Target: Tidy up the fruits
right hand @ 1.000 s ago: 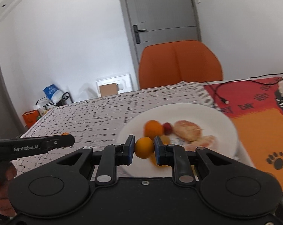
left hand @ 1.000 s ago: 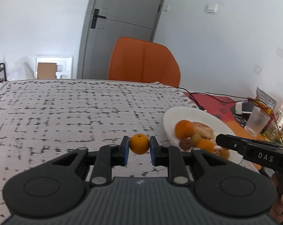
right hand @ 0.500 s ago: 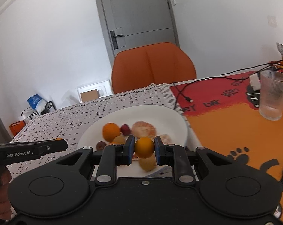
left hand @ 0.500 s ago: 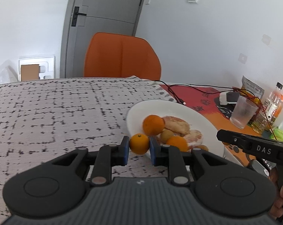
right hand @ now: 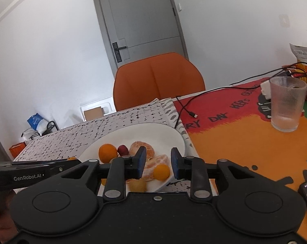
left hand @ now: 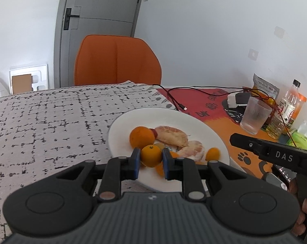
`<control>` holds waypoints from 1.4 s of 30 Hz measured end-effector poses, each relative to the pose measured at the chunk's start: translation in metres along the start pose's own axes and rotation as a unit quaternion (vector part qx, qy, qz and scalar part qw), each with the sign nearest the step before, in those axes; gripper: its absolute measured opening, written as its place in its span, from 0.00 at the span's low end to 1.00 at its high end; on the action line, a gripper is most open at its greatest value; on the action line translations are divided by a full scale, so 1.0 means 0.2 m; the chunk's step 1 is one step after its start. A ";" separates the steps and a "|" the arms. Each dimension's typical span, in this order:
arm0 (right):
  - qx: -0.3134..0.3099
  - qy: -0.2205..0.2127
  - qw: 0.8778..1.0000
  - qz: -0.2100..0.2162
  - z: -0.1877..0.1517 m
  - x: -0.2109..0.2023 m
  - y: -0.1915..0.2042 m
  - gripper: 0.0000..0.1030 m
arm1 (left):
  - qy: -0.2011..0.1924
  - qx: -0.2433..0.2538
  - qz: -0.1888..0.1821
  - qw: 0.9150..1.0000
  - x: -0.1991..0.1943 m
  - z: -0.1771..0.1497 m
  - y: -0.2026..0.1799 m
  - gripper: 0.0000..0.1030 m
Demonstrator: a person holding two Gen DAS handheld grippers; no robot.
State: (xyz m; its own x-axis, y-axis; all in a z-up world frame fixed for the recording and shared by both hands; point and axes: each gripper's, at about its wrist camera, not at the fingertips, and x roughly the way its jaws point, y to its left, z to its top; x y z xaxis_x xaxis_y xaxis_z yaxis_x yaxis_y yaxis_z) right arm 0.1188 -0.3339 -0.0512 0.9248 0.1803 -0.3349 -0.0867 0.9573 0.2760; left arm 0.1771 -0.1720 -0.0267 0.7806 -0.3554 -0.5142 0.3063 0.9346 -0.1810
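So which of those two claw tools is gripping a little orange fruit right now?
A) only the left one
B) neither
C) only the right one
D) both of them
A: the left gripper has its blue pads pressed on a small orange fruit over the white plate, while the right gripper has just been opening and its pads stand clear of the fruit between them.

My right gripper (right hand: 157, 162) has just been opening, its small orange fruit (right hand: 161, 172) now loose on the white plate (right hand: 173, 136). My left gripper (left hand: 150, 161) has carried its kumquat (left hand: 151, 155) from the tablecloth to over the plate's near rim.
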 end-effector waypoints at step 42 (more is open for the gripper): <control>-0.023 0.017 0.997 0.065 -0.10 -0.17 0.33 0.87 | -0.028 -0.024 0.132 0.991 -0.52 -0.12 0.25 0.97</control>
State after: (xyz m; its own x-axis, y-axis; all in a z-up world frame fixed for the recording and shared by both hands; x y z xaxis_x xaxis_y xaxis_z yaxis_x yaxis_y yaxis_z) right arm 0.0738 -0.2728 -0.0394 0.8914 0.3103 -0.3303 -0.2222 0.9345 0.2783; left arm 0.0983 -0.0887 -0.0027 0.8597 -0.0970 -0.5015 0.0621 0.9944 -0.0859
